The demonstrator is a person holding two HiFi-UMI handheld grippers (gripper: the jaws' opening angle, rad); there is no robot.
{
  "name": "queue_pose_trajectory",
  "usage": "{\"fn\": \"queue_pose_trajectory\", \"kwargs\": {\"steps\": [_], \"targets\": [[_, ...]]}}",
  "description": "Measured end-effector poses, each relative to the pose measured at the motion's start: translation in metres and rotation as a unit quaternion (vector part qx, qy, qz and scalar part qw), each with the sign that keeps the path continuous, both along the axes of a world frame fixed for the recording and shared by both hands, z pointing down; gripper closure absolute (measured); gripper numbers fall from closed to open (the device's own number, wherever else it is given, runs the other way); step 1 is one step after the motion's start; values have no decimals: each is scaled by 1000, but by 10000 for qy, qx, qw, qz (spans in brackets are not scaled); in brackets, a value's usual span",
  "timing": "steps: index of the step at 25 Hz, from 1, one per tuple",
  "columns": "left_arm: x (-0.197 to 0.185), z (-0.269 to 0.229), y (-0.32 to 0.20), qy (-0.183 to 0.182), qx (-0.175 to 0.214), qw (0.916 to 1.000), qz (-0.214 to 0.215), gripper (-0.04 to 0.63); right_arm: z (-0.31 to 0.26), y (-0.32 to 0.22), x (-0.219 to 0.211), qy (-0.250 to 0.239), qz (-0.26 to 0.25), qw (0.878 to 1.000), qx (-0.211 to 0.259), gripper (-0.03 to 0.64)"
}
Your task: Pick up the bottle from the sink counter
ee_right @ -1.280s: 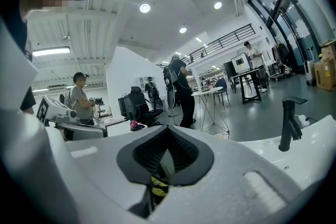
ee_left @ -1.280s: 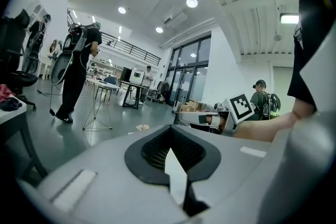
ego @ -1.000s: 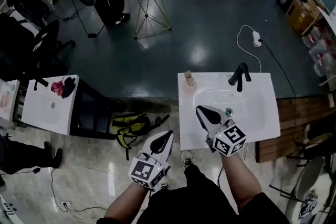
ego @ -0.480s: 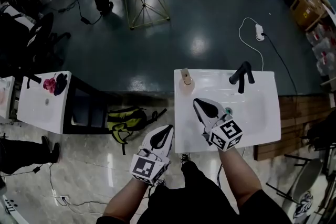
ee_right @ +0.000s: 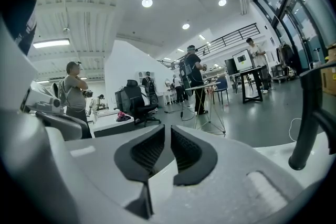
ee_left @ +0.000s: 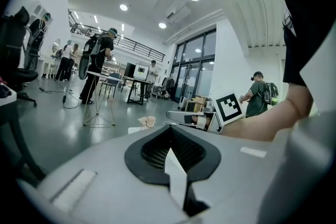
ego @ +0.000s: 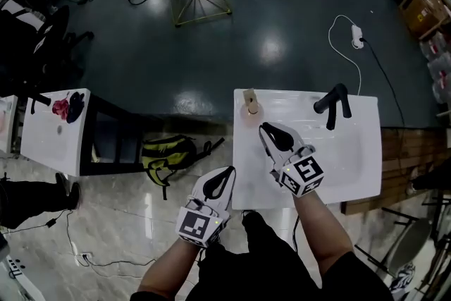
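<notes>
Hovering over the sink counter (ego: 248,176), the right gripper (ego: 272,130) points toward the bottle (ego: 251,105), its jaws opening to a narrow gap with nothing between them. The bottle stands at the counter's far left corner, well left of the faucet (ego: 334,103). The left gripper (ego: 225,175), jaws together and empty, hangs just off the counter's left edge.

Open lab hall, freestanding sink counter (ego: 356,176), office chair (ee_right: 134,99), mezzanine railing (ee_right: 231,39)
</notes>
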State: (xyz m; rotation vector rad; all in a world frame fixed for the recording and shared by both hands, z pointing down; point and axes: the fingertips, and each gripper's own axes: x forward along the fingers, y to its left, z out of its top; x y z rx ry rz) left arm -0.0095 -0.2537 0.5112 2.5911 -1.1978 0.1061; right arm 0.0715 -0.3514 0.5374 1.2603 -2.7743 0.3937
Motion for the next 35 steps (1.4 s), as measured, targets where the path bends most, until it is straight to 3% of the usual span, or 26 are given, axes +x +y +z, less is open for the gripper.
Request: {"fn": "queue_pose_trajectory", "kwargs": {"steps": [13,19,35], "targets": [[-2,23,-9,-7,-308,9995,-114,592,41,-45,-5,345,-100,9993,53,460],[-2,32,-13,-21,-376,9992,-157,592,51,-58,-15,595,-261,9975,263,453],[-10,44,-11,-10,-536,9979,-373,592,63,-71,-28,636,-403,9961,467,460]]}}
